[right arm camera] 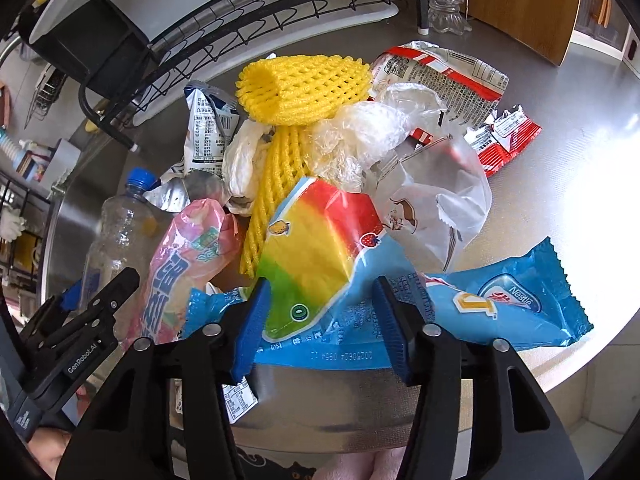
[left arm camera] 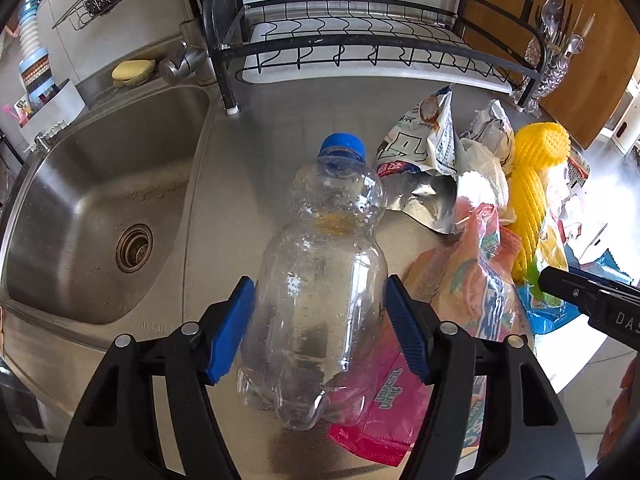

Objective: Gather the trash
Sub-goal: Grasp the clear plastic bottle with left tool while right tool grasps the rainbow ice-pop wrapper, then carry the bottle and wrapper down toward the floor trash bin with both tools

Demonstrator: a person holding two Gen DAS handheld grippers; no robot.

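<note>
Counter (left arm camera: 224, 208): sink (left arm camera: 100, 208) edge beside bottle (left arm camera: 316, 280), left gripper (left arm camera: 320, 324) jaws clamping.

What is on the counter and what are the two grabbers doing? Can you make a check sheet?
Surface: steel counter, beside a sink.
Job's things: clear bottle with blue cap, lying down; yellow foam net; rainbow wrapper; blue wrapper; pink wrapper; red wrapper; white bags.
Clutter: sponge by the tap.
Grippers: left gripper pads on both sides of the bottle; right gripper open over the rainbow wrapper.
Cables: nothing seen.
Surroundings: dish rack, glass cutlery holder.
</note>
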